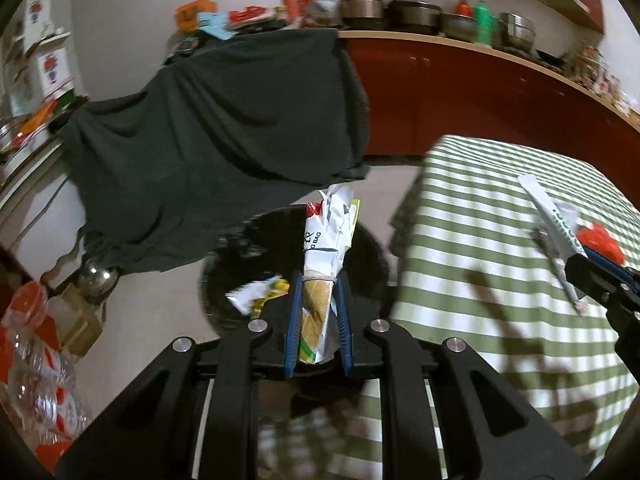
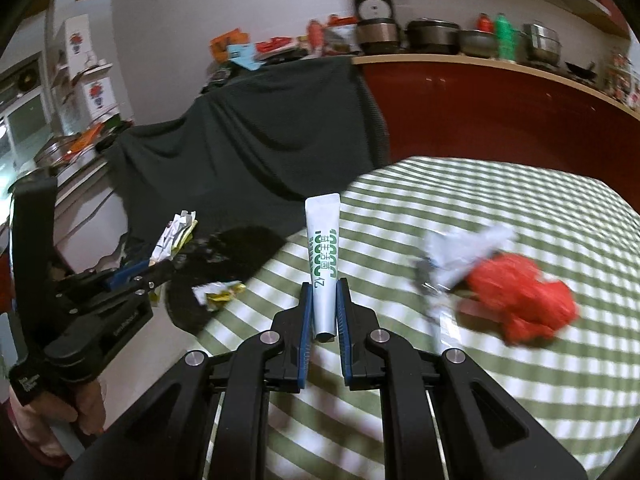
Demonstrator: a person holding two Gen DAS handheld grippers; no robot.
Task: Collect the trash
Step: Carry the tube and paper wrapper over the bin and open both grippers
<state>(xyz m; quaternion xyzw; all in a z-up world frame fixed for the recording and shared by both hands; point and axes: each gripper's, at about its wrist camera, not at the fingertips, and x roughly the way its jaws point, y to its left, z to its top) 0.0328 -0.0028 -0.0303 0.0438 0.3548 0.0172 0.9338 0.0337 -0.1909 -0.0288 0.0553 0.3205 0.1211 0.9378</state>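
My left gripper (image 1: 317, 280) is shut on a crumpled paper wrapper (image 1: 326, 248) printed "BAG", held over a black bin bag (image 1: 256, 240) on the floor. A small white and yellow wrapper (image 1: 256, 296) lies in the bag. In the right wrist view the left gripper (image 2: 160, 270) with that paper wrapper (image 2: 174, 240) shows at the left, above the black bin bag (image 2: 240, 248). My right gripper (image 2: 325, 284) is shut on a white tube (image 2: 323, 256) with green print, above the striped table's edge. That white tube (image 1: 554, 232) also shows at the right of the left wrist view.
A green and white striped tablecloth (image 2: 480, 380) covers the table; red plastic (image 2: 520, 300) and clear crumpled wrap (image 2: 460, 252) lie on it. A dark cloth (image 1: 224, 140) drapes furniture behind the bag. Clear bottles (image 1: 36, 380) stand at lower left. A red counter (image 1: 460, 84) holds pots.
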